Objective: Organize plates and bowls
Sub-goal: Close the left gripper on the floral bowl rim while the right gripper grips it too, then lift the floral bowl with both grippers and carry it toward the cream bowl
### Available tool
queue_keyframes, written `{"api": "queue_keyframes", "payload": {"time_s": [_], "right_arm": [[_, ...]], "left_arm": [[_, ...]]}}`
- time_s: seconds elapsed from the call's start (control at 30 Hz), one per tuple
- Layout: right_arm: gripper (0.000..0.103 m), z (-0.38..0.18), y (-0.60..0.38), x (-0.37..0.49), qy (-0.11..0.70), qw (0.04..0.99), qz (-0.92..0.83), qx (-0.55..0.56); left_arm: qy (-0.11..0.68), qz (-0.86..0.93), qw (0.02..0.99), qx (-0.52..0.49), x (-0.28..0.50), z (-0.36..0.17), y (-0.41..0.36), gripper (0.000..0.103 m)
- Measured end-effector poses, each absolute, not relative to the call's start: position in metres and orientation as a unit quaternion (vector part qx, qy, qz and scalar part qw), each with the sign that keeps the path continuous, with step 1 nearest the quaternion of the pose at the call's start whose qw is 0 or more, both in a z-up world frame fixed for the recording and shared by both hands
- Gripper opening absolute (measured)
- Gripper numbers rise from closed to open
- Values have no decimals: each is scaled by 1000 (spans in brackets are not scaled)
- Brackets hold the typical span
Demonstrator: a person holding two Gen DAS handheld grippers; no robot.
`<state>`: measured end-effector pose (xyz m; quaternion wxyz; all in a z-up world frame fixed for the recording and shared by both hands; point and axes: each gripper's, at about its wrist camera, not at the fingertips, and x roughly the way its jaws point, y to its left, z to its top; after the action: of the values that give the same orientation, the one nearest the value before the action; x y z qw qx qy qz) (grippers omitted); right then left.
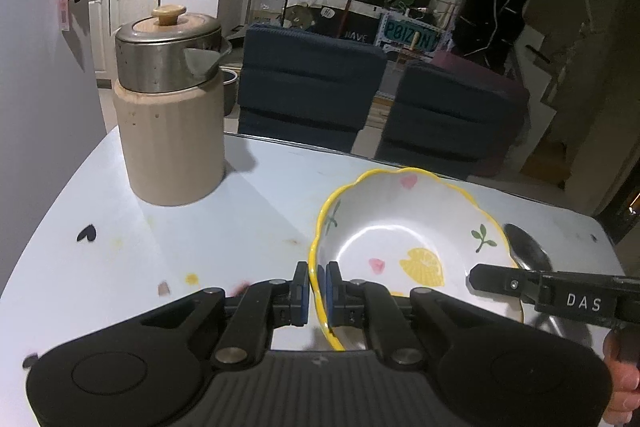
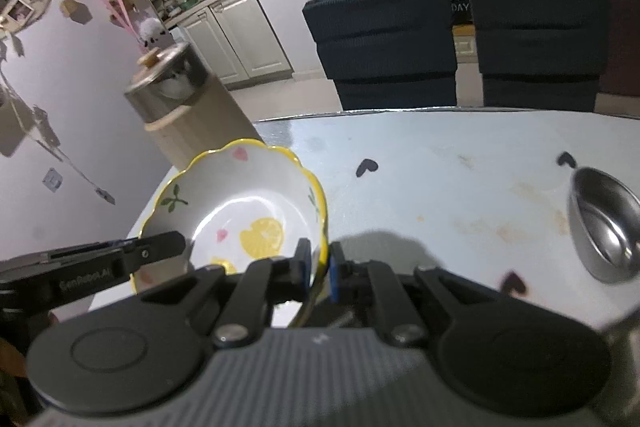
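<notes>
Two tools, left (image 1: 317,293) marked "SenRobot.AI", right (image 2: 318,269) "DAS", clamp the bowl (image 1: 404,227) rim.

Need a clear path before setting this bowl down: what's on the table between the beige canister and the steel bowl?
In the right wrist view, only bare tabletop with black heart stickers lies between the canister and the steel bowl.

steel bowl (image 2: 608,223) cut off (right edge), shelf clutter blurred.

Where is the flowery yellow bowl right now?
The yellow bowl is pinched at its rim by the left claw and right claw, beside the beige canister.
</notes>
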<state>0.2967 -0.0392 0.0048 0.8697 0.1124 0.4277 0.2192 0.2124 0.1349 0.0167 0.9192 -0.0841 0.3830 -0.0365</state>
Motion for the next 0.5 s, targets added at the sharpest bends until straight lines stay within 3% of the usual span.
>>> {"api": "queue_keyframes", "payload": {"time_s": [0.5], "right_arm": [[11,36,-95,205,407,881,208,125]], "left_arm": [[370,-74,923,-72,132,46,84,8]]}}
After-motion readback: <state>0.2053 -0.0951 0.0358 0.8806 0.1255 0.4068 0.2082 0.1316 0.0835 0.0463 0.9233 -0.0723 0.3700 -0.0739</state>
